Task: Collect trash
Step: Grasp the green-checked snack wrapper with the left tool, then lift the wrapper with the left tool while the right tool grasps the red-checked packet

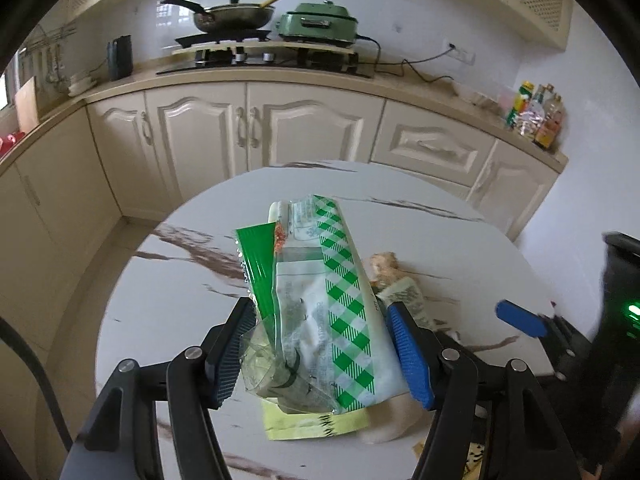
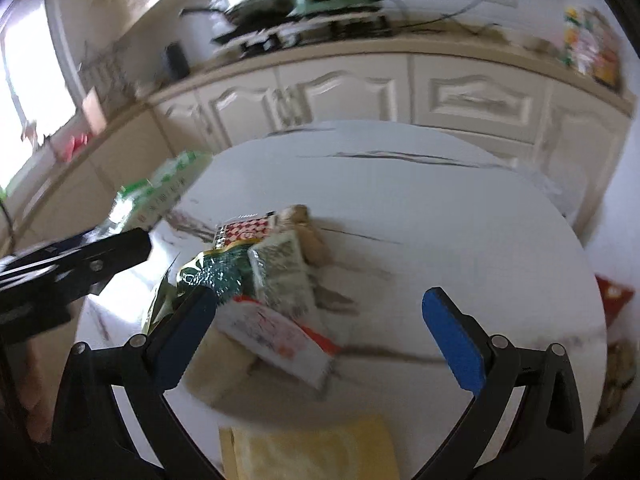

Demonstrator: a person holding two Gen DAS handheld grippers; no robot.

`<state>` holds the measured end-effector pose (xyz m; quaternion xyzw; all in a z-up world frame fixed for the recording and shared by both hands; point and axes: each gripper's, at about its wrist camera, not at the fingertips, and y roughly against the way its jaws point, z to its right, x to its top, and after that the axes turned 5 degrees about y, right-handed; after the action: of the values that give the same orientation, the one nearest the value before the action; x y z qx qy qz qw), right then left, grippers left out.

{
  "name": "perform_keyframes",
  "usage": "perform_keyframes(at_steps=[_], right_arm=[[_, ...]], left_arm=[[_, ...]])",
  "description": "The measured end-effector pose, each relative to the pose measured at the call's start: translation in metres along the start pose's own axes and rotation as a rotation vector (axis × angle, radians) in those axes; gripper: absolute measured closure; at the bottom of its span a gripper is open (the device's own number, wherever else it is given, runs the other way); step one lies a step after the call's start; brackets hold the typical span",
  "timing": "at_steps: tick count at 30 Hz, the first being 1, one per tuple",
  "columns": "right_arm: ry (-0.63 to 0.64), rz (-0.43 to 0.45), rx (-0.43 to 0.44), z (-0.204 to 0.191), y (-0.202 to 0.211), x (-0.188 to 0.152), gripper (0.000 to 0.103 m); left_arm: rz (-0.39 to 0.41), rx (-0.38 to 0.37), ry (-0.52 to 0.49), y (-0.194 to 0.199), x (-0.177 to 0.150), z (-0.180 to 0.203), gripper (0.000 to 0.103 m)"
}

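My left gripper [image 1: 320,308] is shut on a bundle of wrappers: a green-and-white checked bag [image 1: 344,280], a green foil wrapper [image 1: 258,256] and some clear film, held above the round marble table [image 1: 180,300]. A yellow packet [image 1: 312,428] lies on the table under the bundle. My right gripper [image 2: 320,296] stands open and holds nothing, just over a pile of trash: a white-and-red wrapper [image 2: 280,336], a grey-green packet [image 2: 280,276], a dark green foil bag [image 2: 216,272] and a red-checked packet [image 2: 248,230]. The left gripper [image 2: 80,264] with its checked bag [image 2: 168,188] shows at the left of the right wrist view.
Behind the table runs a cream kitchen counter [image 1: 320,80] with a pan on a stove [image 1: 228,16], a green cooker [image 1: 320,24] and bottles [image 1: 536,116]. A red packet [image 2: 612,292] lies past the table's right edge. The right wrist view is blurred.
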<state>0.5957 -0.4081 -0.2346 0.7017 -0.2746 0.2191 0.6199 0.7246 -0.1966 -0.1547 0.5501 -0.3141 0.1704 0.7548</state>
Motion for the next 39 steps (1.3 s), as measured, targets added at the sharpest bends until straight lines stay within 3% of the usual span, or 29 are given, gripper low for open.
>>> perform_keyframes(at_steps=[6,7,8,9,13,18,25,29,32,34,36,38,39], right_arm=[[0.056,-0.089,0.000,-0.019,-0.037,0.012,0.005],[0.049,-0.104,0.000,-0.019,-0.041,0.011,0.015],[0.048,-0.116,0.007,-0.020,-0.044,0.011,0.036],[0.047,-0.125,0.011,-0.021,-0.047,0.010,0.045],[0.046,-0.130,0.020,-0.021,-0.047,0.008,0.066],[0.040,-0.107,0.012,-0.022,-0.040,0.007,0.070],[0.019,0.028,0.017,-0.028,0.008,0.018,0.072],[0.049,0.132,0.031,-0.058,0.047,0.027,0.085],[0.104,0.139,0.015,-0.086,0.054,0.031,0.094],[0.078,0.108,0.040,-0.088,0.044,0.031,0.094],[0.015,0.105,0.012,-0.078,0.036,0.027,0.083],[0.003,0.084,0.004,-0.072,0.029,0.021,0.039],[-0.001,0.074,0.003,-0.070,0.025,0.019,0.033]], left_arm=[[-0.006,-0.008,0.015,0.007,-0.008,-0.014,0.040],[-0.008,-0.013,0.012,0.008,-0.009,-0.015,0.040],[-0.009,-0.014,0.013,0.011,-0.009,-0.016,0.040],[-0.010,-0.016,0.016,0.011,-0.009,-0.016,0.040],[-0.009,-0.028,0.017,0.014,-0.008,-0.021,0.040],[0.007,-0.026,0.016,0.025,-0.011,-0.026,0.040],[0.071,-0.048,0.040,0.067,-0.022,-0.040,0.040],[0.131,-0.069,0.068,0.109,-0.033,-0.067,0.040],[0.153,-0.057,0.074,0.132,-0.048,-0.087,0.040],[0.160,-0.052,0.077,0.144,-0.060,-0.097,0.040],[0.161,-0.050,0.072,0.155,-0.073,-0.106,0.040],[0.154,-0.043,0.063,0.161,-0.084,-0.112,0.040],[0.151,-0.043,0.066,0.163,-0.087,-0.114,0.040]])
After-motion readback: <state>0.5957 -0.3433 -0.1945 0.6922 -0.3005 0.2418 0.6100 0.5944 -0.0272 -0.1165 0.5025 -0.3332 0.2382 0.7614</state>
